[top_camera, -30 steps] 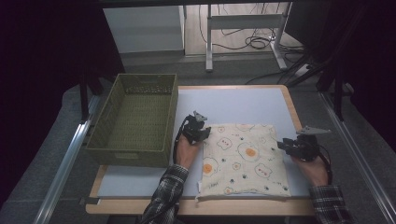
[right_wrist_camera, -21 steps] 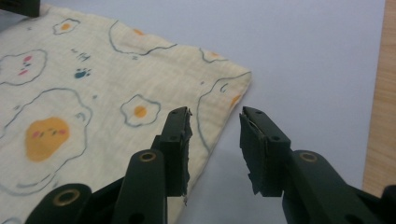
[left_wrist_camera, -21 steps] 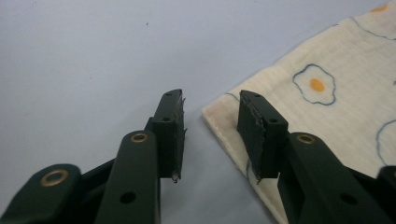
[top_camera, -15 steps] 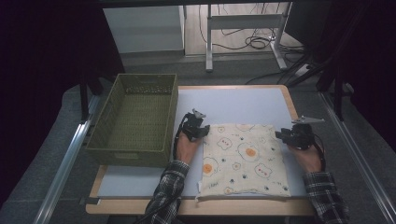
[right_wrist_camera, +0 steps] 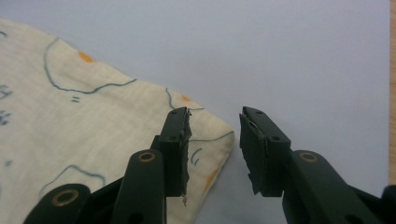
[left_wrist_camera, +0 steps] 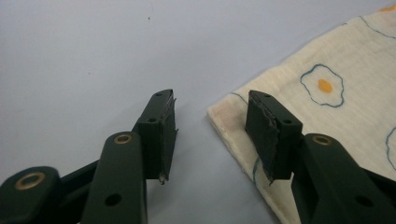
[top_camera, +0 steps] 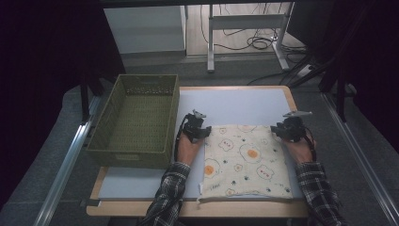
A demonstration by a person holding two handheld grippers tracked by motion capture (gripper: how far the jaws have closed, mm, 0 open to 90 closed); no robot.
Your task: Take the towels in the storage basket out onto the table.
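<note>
Centre right of the high view: cream cloth point(top_camera: 244, 162) lying flat on the pale blue tabletop point(top_camera: 235, 106), printed with fried eggs, little bears and paw marks, folded double by the look of the thick edge in the left gripper view. Lower hem slightly rumpled near the bottom of the frame.

Left gripper point(top_camera: 197, 129) poised at the cloth's upper left corner, jaws parted and just now opening further, one pad over the fabric point(left_wrist_camera: 327, 93), the other over bare table, nothing pinched. Right gripper point(top_camera: 288, 128) at the upper right corner, jaws likewise apart, straddling that corner point(right_wrist_camera: 205, 135) without pressing on it.

Risks from here, as a judgement: closing too high and catching only the top layer, so the fold peels open on the lift. Closing with a pad short of the edge and scraping table instead, missing the corner altogether. Uneven grips between the two sides, dragging the cloth askew.

Olive green basket point(top_camera: 134, 120) standing empty at centre left, just beside the left gripper.
</note>
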